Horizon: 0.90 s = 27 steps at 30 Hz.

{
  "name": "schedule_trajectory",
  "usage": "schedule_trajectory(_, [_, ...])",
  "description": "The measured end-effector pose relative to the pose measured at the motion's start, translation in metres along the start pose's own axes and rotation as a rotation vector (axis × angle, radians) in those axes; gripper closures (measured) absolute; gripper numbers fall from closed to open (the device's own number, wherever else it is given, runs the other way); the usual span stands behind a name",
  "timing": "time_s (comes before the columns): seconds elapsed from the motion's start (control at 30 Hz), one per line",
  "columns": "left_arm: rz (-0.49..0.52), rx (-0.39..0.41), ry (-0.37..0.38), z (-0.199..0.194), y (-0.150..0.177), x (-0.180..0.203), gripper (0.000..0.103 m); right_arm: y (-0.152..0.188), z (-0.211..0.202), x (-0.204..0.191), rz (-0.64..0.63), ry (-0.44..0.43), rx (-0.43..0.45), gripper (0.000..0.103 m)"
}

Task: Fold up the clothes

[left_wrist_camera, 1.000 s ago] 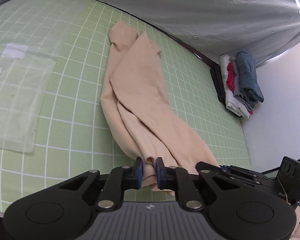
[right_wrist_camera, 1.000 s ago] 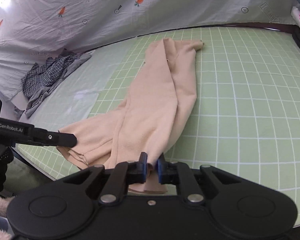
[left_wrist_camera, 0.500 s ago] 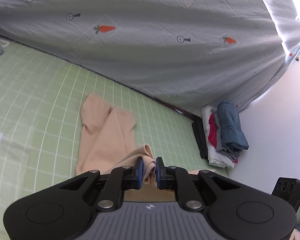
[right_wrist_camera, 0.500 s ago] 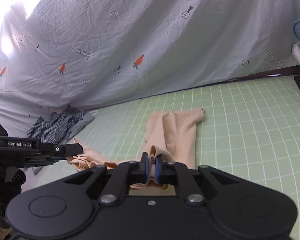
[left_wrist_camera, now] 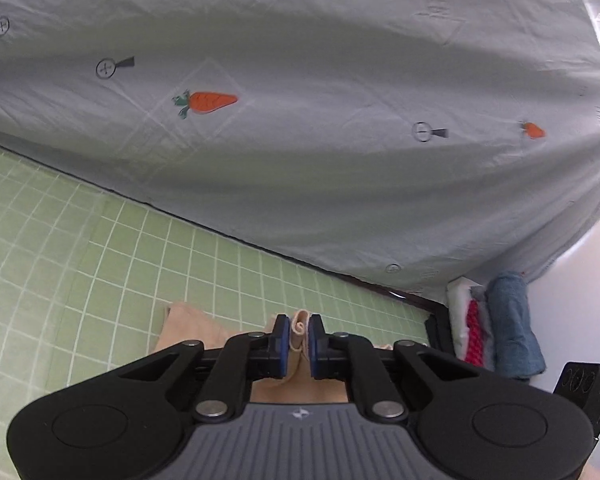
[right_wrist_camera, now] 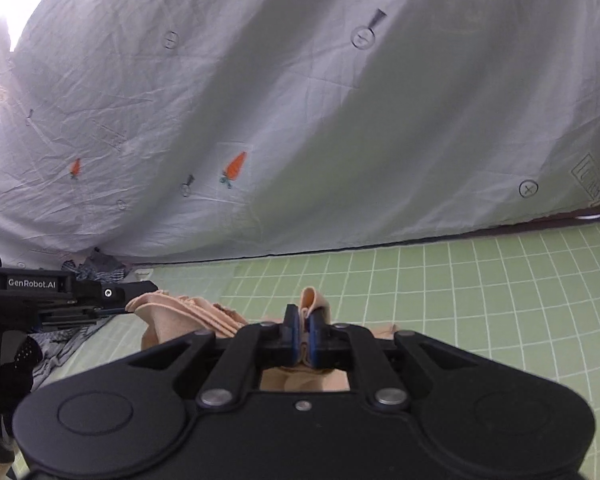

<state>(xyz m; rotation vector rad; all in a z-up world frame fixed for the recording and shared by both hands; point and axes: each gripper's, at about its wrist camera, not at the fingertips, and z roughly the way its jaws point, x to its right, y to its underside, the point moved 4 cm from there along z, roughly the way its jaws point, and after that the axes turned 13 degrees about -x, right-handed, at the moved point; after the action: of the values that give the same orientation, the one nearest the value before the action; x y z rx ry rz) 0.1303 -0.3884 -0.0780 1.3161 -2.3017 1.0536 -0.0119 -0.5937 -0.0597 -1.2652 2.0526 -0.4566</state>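
Peach-beige soft knit garment (left_wrist_camera: pixel 188 330) pinched at its near end in both tools: left gripper (left_wrist_camera: pixel 299 338) closing on a bunched fold between its blue pads, right gripper (right_wrist_camera: pixel 305 334) clamped tight on another fold. Rest of the cloth trailing low and ahead of the jaws, over the green gridded mat (left_wrist_camera: pixel 100 264), toward the grey carrot-print sheet (left_wrist_camera: pixel 300 120). Long axis running away from both grippers; neither hand clearly nearer. Next, probably: laying the held end forward.

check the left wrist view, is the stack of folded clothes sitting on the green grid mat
No: the stack of folded clothes sits off the far right edge of the green grid mat, against the white wall.
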Motion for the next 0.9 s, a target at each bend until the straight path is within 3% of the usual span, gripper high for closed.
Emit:
schedule_trajectory(0.1, [-0.074,-0.013,-0.058,0.049,-0.020,-0.028,0.091,-0.012,0.059,0.037,0.085,0.015,-0.056,0.097])
schedule_trajectory(0.13, [-0.109,-0.010,-0.070,0.056,-0.024,-0.037,0.087,-0.013,0.075,0.049,0.135,0.013,-0.076,0.086])
schedule_trajectory(0.17, [-0.146,-0.001,-0.078,0.059,-0.027,-0.047,0.074,-0.014,0.082,0.056,0.172,0.020,-0.079,0.060])
schedule_trajectory(0.2, [-0.172,0.012,-0.067,0.057,-0.027,-0.054,0.054,-0.014,0.087,0.061,0.206,0.029,-0.078,0.049])
schedule_trajectory(0.23, [-0.192,0.026,-0.048,0.054,-0.026,-0.061,0.043,-0.013,0.086,0.064,0.217,0.039,-0.057,0.037])
schedule_trajectory(0.27, [-0.206,0.030,-0.041,0.050,-0.021,-0.066,0.025,-0.010,0.082,0.066,0.222,0.041,-0.040,0.034])
schedule_trajectory(0.37, [-0.220,-0.019,-0.053,0.045,-0.001,-0.076,0.023,0.008,0.074,0.074,0.278,0.022,-0.049,0.031])
schedule_trajectory(0.53, [-0.140,-0.158,-0.054,0.061,0.038,-0.070,0.028,0.042,0.079,0.072,0.301,-0.006,-0.130,0.033])
schedule_trajectory(0.6, [-0.099,-0.193,-0.052,0.072,0.045,-0.062,0.037,0.050,0.087,0.072,0.319,-0.014,-0.160,0.036])
schedule_trajectory(0.67, [-0.060,-0.222,-0.070,0.083,0.051,-0.056,0.047,0.054,0.095,0.073,0.344,-0.026,-0.182,0.045])
schedule_trajectory(0.7, [-0.046,-0.233,-0.084,0.089,0.053,-0.054,0.061,0.055,0.097,0.072,0.352,-0.047,-0.186,0.064])
schedule_trajectory(0.73, [-0.030,-0.232,-0.088,0.089,0.053,-0.052,0.073,0.054,0.096,0.070,0.358,-0.060,-0.182,0.082])
schedule_trajectory(0.77, [-0.012,-0.223,-0.087,0.088,0.053,-0.049,0.098,0.052,0.094,0.067,0.351,-0.055,-0.172,0.089])
schedule_trajectory(0.83, [0.024,-0.187,-0.085,0.080,0.052,-0.042,0.097,0.044,0.083,0.058,0.283,-0.042,-0.141,0.091])
schedule_trajectory(0.9, [0.033,-0.084,-0.037,0.060,0.044,-0.036,0.098,0.035,0.068,0.048,0.204,-0.043,-0.079,0.091])
